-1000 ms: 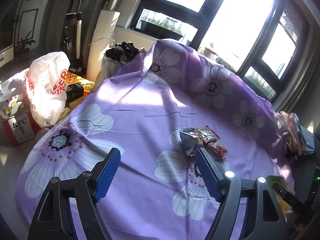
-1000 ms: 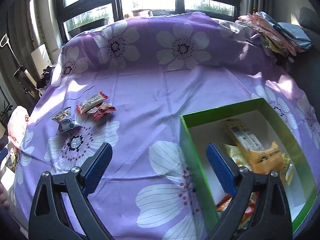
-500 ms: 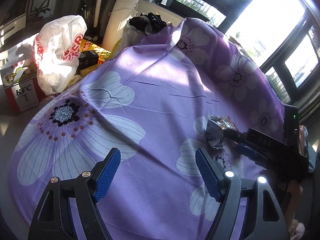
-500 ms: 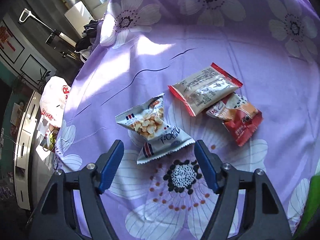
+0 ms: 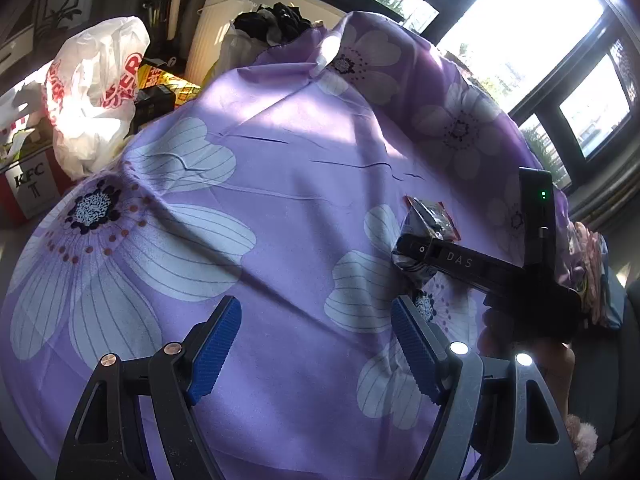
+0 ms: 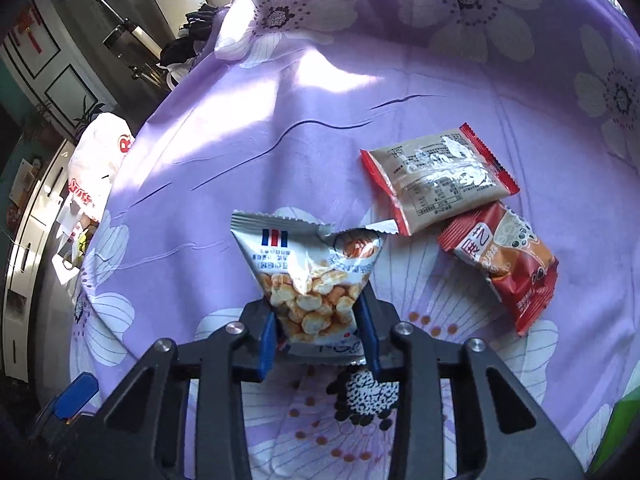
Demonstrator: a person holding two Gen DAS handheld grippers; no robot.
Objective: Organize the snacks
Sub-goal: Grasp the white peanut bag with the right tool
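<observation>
- The right claw (image 6: 318, 330) has just closed and now pinches the lower part of the white popcorn packet (image 6: 308, 276); both blue pads press its sides and the packet stands up between them, its crimped top edge pointing away from the camera.
- A second ago this claw hung over the green box with its jaws wide; it has since travelled across the table to the loose snacks, so the judgement is that the pick is made and the carry to a container is the next step.
- Just right of the popcorn packet lies the beige packet (image 6: 438, 178) with red ends, flat on the purple flowered cloth (image 6: 280, 128); its near end almost touches the popcorn packet's top corner.
- The red packet (image 6: 508, 264) lies right of the popcorn packet too, tucked against the beige one.
- A sliver of green (image 6: 616, 440) shows far right of the popcorn packet; it may be the box, and its contents are out of sight now.
- In the left wrist view the left claw (image 5: 316, 350) hovers released and empty above the cloth, with the right claw's dark body ahead of it on the packet.
- Beyond the table edge, a white plastic bag (image 5: 92, 92) and a KFC carton (image 5: 28, 188) sit well left of the popcorn packet.
</observation>
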